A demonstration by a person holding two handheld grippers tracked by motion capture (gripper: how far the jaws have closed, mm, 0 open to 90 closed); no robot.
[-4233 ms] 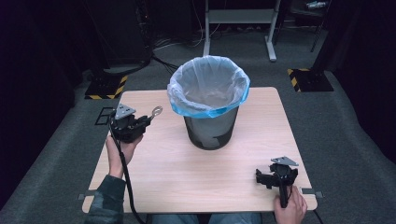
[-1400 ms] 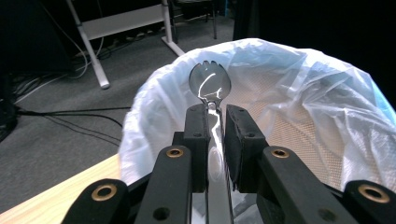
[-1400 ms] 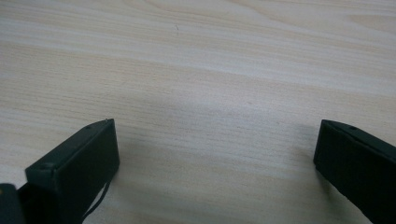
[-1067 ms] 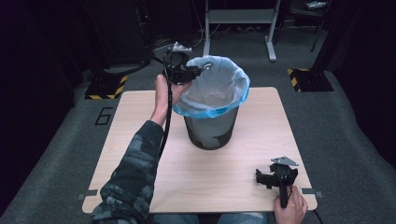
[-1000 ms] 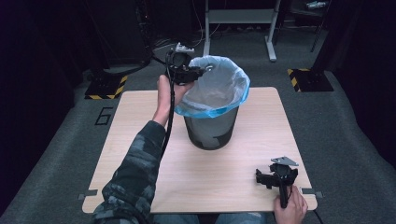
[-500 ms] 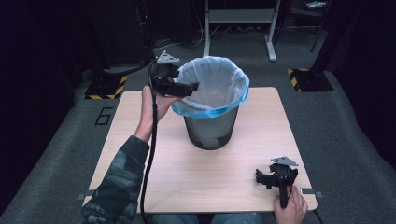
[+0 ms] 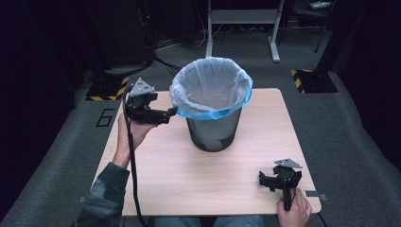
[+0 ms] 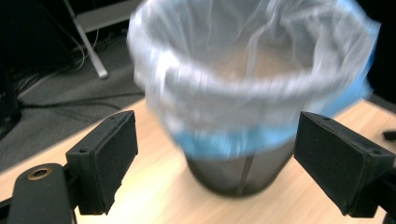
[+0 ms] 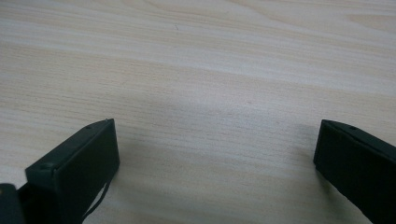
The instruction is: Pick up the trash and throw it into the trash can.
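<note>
A black mesh bin (image 7: 213,135) lined with a pale blue bag (image 7: 211,87) stands at the middle back of the wooden table (image 7: 189,179). My left gripper (image 7: 171,113) hovers just left of the bin, below its rim and pointing at it. Its jaws have just been opening and stand wide apart with nothing between them. In the left gripper view the blurred bin (image 8: 243,172) sits ahead of the left gripper (image 8: 215,168). My right gripper (image 7: 280,175) rests at the table's front right corner, open. In the right gripper view it (image 9: 215,158) spans bare wood (image 9: 210,70).
The table's left edge lies close under my left forearm (image 7: 113,184). A cable (image 7: 132,175) trails from the left gripper down over the front edge. Behind the table are a metal stand (image 7: 241,19) and yellow-black floor markings (image 7: 307,78).
My left gripper has drawn back from over the bin's rim, moving left and down beside the bin, and its jaws have opened. The right gripper has stayed put.
</note>
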